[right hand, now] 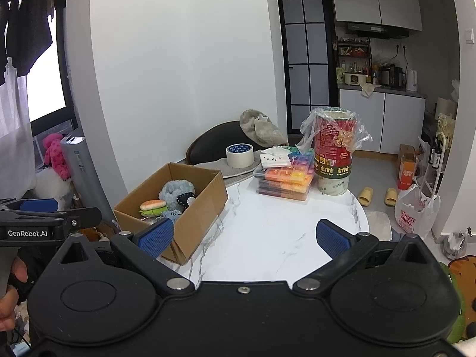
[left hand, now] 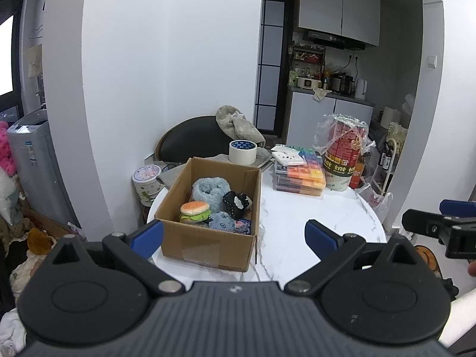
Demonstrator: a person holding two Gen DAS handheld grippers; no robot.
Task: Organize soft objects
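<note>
Left wrist view: both grippers' fingers (left hand: 148, 236) spread apart over white marble table (left hand: 297, 226) beside kitchen.

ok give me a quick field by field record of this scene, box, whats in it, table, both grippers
box: open cardboard box on the white marble table, near its left edge
contents: burger plush, fluffy blue plush, black soft item, smaller blue pieces
behind box: tape roll
right of box: stacked colourful cases, wrapped red canister
left gripper: open, empty
right gripper: open, empty
</note>
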